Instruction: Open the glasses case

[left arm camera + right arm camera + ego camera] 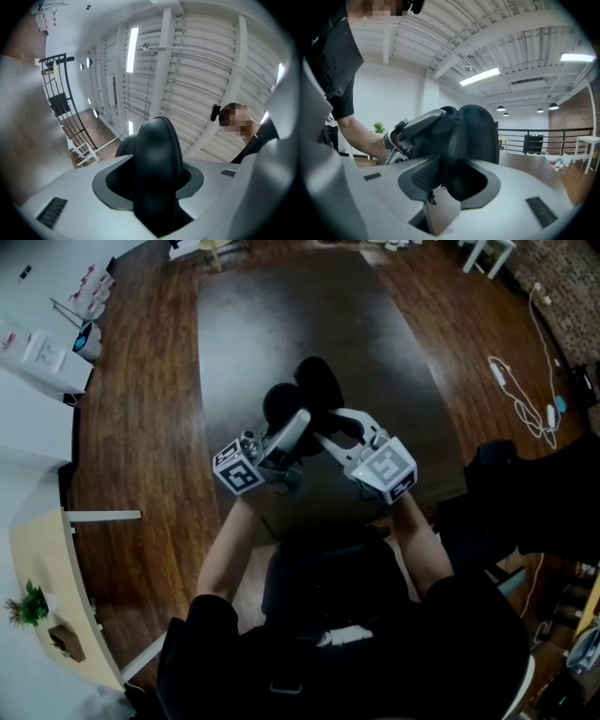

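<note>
case point(302, 395) lies ahead of both hands, long axis pointing away, left gripper point(152, 183) pinching one shell, right gripper point(452, 176) pinching the other.

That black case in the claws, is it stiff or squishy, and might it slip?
Probably stiff: the case holds its domed shape between left claw and right claw. Its smooth, curved shell might slip or twist. Likely light: two pinches seem to hold it up.

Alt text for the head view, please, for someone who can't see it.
Seen from above, a person holds a black glasses case between the left gripper and right gripper, over a dark table. Wood floor surrounds the table; a white cable lies at right.
</note>
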Demonstrator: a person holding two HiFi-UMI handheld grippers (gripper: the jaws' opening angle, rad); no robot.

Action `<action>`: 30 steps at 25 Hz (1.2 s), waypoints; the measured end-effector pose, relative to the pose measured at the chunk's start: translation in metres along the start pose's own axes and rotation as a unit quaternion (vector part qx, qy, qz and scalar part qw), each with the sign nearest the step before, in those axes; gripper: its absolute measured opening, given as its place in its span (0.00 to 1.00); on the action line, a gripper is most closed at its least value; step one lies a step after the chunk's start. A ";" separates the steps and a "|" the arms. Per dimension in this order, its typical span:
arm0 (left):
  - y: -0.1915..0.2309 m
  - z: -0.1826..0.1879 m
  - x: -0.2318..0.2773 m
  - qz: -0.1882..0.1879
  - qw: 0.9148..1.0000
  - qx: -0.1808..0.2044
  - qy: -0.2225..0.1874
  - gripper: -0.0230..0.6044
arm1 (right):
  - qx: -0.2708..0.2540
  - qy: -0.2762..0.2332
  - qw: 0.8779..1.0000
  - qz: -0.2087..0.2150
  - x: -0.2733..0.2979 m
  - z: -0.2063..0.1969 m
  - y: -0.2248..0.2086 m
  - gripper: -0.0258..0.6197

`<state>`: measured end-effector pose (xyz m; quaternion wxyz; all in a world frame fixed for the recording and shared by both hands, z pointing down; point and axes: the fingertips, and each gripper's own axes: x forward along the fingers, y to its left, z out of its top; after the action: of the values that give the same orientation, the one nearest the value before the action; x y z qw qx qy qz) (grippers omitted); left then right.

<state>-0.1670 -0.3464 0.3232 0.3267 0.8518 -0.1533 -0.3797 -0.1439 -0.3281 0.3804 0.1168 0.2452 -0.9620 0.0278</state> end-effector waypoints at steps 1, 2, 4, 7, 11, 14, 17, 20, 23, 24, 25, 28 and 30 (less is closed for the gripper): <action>0.002 -0.002 -0.002 0.003 1.000 -0.008 0.002 0.34 | 0.002 0.001 1.000 -0.002 -0.003 0.000 0.000 0.22; 0.001 -0.001 -0.002 0.004 1.000 -0.009 0.003 0.35 | 0.008 0.002 1.000 -0.006 -0.005 0.001 -0.001 0.19; 0.000 0.003 -0.001 0.007 1.000 0.002 0.008 0.35 | 0.022 0.002 1.000 -0.015 -0.004 0.003 -0.007 0.16; 0.003 0.004 -0.005 0.008 1.000 0.014 0.006 0.40 | 0.017 -0.005 1.000 -0.021 -0.003 0.002 -0.010 0.14; 0.011 0.012 -0.029 0.054 0.996 0.066 0.003 0.40 | 0.081 -0.010 0.994 -0.067 -0.014 -0.011 -0.033 0.13; 0.027 0.027 -0.045 0.114 0.986 0.125 0.003 0.40 | 0.131 0.058 0.982 -0.126 -0.007 -0.052 -0.066 0.13; 0.045 0.027 -0.058 0.167 0.972 0.160 0.025 0.36 | 0.130 0.180 0.961 -0.164 0.020 -0.121 -0.082 0.13; 0.051 0.026 -0.065 0.191 0.964 0.180 0.042 0.32 | 0.139 0.266 0.939 -0.169 0.048 -0.188 -0.082 0.13; 0.050 0.033 -0.079 0.205 0.958 0.194 0.042 0.11 | 0.156 0.306 0.925 -0.164 0.067 -0.228 -0.070 0.13; 0.050 0.034 -0.084 0.211 0.957 0.197 0.040 0.06 | 0.158 0.315 0.921 -0.164 0.070 -0.237 -0.067 0.13; 0.050 0.035 -0.088 0.217 0.955 0.198 0.039 0.04 | 0.157 0.322 0.919 -0.166 0.071 -0.246 -0.064 0.13; 0.053 0.035 -0.097 0.234 0.950 0.201 0.046 0.03 | 0.142 0.330 0.918 -0.169 0.074 -0.258 -0.059 0.16; 0.057 0.034 -0.101 0.243 0.947 0.201 0.054 0.03 | 0.130 0.329 0.920 -0.169 0.077 -0.258 -0.058 0.19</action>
<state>-0.2605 -0.3521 0.4001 0.2387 0.8560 -0.4111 -0.2030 -0.1269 -0.3862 0.6494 0.3966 0.3946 -0.8015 0.2110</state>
